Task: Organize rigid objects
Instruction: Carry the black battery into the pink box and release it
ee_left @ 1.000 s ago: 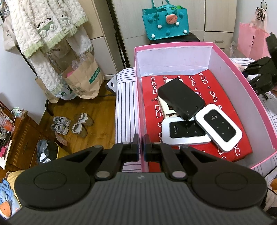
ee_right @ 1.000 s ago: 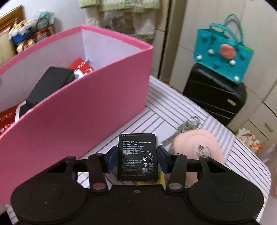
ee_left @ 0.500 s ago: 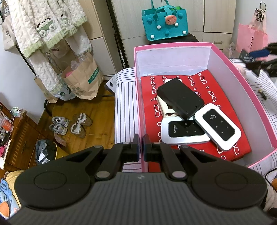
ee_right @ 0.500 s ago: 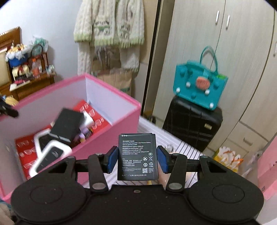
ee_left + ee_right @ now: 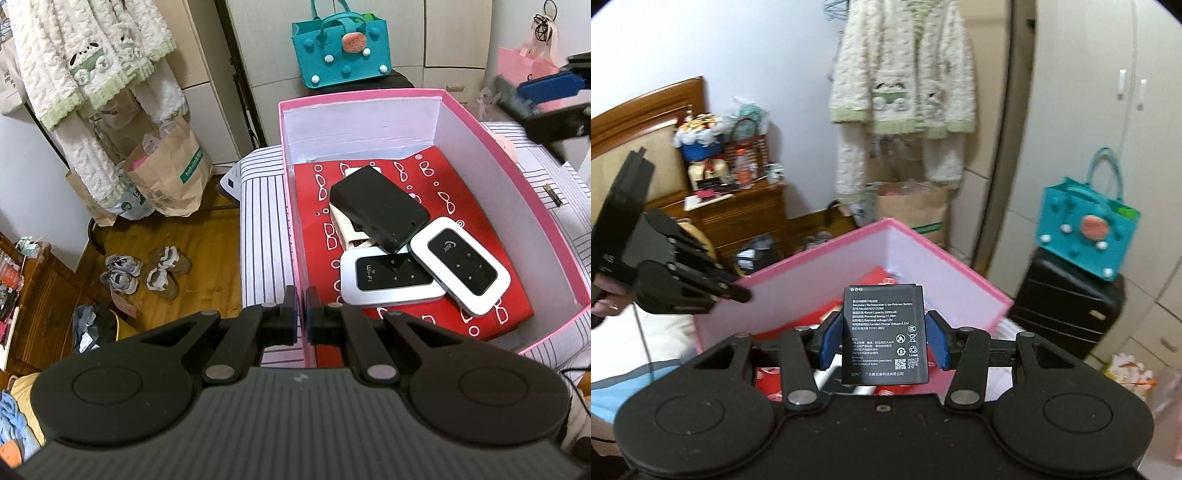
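A pink box (image 5: 480,146) with white inner walls stands on a striped table. Inside on red paper lie a black device (image 5: 378,206) and two white Wi-Fi routers (image 5: 386,278) (image 5: 461,266). My left gripper (image 5: 302,314) is shut on the box's near wall (image 5: 293,236). My right gripper (image 5: 884,338) is shut on a black flat battery (image 5: 884,336), held upright in the air above the box's far right side (image 5: 871,254). The right gripper also shows at the top right of the left wrist view (image 5: 546,96), blurred.
A teal bag (image 5: 340,51) sits on a black suitcase (image 5: 1067,306) behind the box. Paper bags (image 5: 166,173) and shoes (image 5: 144,273) lie on the wooden floor at left. A wooden nightstand (image 5: 738,214) stands beyond. A pink bag (image 5: 524,70) is at the back right.
My right gripper has risen with the battery from table level beside the box to above the box's rim. The left gripper has stayed clamped on the box wall.
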Demonstrator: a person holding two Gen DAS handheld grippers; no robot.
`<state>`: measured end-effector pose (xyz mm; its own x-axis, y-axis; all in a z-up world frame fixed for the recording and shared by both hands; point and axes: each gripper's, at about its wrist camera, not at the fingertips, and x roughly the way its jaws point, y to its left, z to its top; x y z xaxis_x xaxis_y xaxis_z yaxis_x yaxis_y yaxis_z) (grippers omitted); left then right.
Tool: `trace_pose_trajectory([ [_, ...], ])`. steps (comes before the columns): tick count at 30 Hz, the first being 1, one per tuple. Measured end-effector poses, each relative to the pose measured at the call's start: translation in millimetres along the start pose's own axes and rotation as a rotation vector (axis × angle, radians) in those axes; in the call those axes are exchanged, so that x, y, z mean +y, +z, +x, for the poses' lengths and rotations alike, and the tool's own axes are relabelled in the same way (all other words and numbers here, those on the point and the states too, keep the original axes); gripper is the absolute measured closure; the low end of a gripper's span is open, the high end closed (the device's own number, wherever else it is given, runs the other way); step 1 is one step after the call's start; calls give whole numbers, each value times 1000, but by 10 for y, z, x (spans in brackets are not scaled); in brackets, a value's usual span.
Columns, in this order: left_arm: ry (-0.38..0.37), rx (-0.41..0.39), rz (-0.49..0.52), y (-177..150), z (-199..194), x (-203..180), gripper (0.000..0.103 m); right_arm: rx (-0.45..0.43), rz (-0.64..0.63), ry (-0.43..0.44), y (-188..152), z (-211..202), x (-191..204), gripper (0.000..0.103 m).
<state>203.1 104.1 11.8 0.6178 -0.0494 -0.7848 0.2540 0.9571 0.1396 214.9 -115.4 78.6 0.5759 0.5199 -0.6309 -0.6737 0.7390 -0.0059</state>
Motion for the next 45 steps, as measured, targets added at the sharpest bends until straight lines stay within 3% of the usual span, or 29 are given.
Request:
trace_pose_trajectory([
  [7, 0, -5, 25, -12, -4, -14, 99, 111, 31, 42, 90, 588, 145, 49],
  [17, 4, -38, 19, -67, -16, -17, 99, 297, 216, 53, 138, 1445, -97, 49],
  [21, 7, -45, 18, -73, -15, -22, 99, 315, 309, 62, 101, 1592, -165, 48],
  [25, 2, -43, 13, -68, -18, -18, 99, 246, 320, 87, 111, 1368, -182, 48],
  [30, 5, -49, 21, -70, -24, -17, 99, 123, 321, 68, 91, 716, -299, 44],
  [38, 11, -53, 16, -77, -20, -15, 99, -44, 269, -133, -226, -127, -565, 40],
  [45, 20, -53, 10, -75, -14, -48, 99, -87, 255, -248, -853, -327, -753, 37],
])
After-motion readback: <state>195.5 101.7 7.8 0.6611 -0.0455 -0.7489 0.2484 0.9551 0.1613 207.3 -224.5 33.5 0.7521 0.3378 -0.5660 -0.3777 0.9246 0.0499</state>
